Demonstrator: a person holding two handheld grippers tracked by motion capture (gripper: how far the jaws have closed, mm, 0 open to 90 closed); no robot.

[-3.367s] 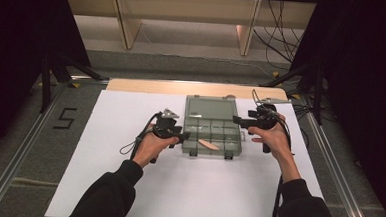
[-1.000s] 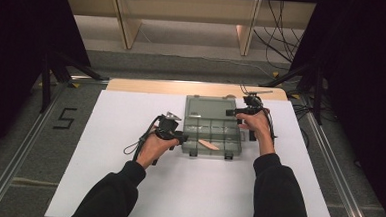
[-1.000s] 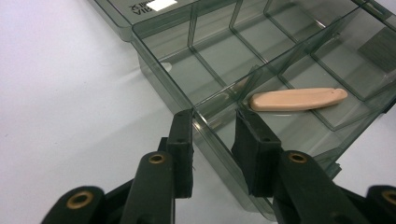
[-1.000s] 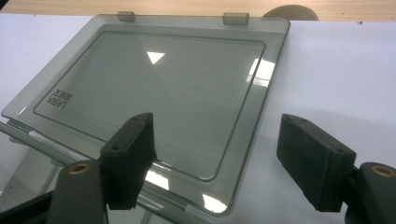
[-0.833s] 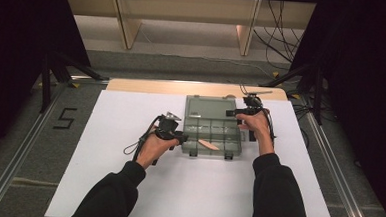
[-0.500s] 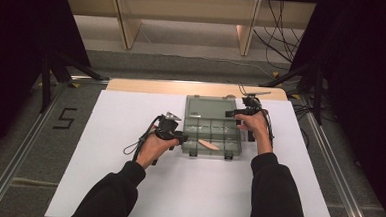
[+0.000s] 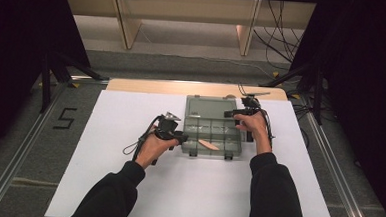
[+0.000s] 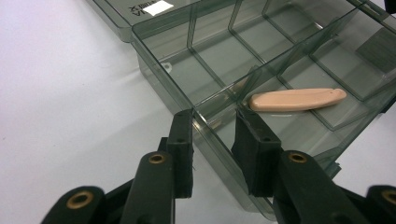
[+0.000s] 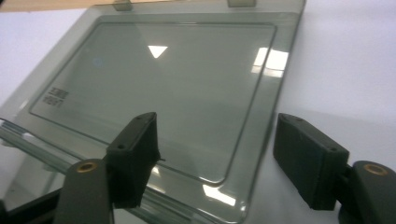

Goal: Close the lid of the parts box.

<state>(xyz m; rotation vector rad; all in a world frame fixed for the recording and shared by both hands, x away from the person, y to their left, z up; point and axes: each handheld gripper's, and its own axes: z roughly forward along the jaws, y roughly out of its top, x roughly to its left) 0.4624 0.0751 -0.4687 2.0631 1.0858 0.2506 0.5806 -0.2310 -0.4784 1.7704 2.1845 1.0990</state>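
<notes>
Since the earliest frame, right tongs [image 9: 215,163] moved inward and, closing slightly, stand wide over the flat-open lid [image 9: 154,88]. Left tongs [image 8: 212,154] grip the box [image 7: 212,134] wall mid-table. Pink piece [image 8: 296,99] inside; closing remains.

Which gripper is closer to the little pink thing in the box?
Left. The left gripper straddles the box wall at the corner of the pink piece's compartment. The right gripper is over the open lid, farther away.
</notes>
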